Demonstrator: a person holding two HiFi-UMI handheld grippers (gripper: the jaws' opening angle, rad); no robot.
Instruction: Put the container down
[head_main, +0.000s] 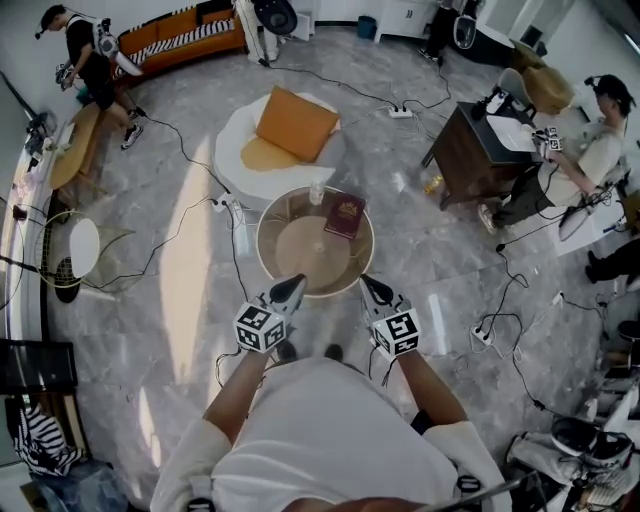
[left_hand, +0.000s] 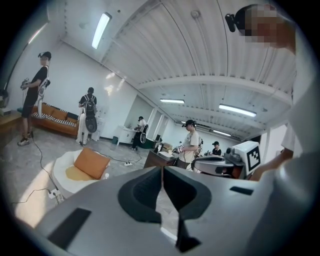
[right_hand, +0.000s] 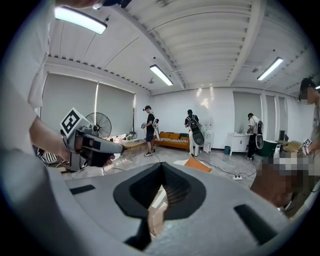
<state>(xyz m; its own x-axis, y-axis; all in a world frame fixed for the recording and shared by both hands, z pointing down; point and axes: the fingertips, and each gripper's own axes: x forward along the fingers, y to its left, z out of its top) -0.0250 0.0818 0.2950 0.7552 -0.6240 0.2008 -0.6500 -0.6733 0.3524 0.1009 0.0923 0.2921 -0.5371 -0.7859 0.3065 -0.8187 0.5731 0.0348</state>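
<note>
**Container on bench; both jaws clenched and empty**

1. Container (head_main: 317, 192): small, clear and upright at the far edge of the round bench (head_main: 290, 255). Neither gripper is on it. It is too small to make out further detail.

2. Book (head_main: 345, 215): dark red, lying flat on the bench toward the far right edge, just beside the container. Whether the 2 touch cannot be told.

3. Left gripper (head_main: 296, 283): jaws clenched. In the left gripper view the pads meet along 1 line with nothing between them. In the head view its tip shows over the near edge, left of centre.

4. Right gripper (head_main: 366, 284): jaws clenched, nothing gripped. Only a tan strip shows through the opening below the meeting tips. Its tip shows over the near edge, right of centre.

5. Both grippers are well apart from the container, with the width of the bench between. Whether either tip touches the bench rim cannot be told.

6. Surroundings: past the far edge, a white seat (head_main: 235, 150) stands on the floor with an orange cushion (head_main: 295, 122) on it.
</note>
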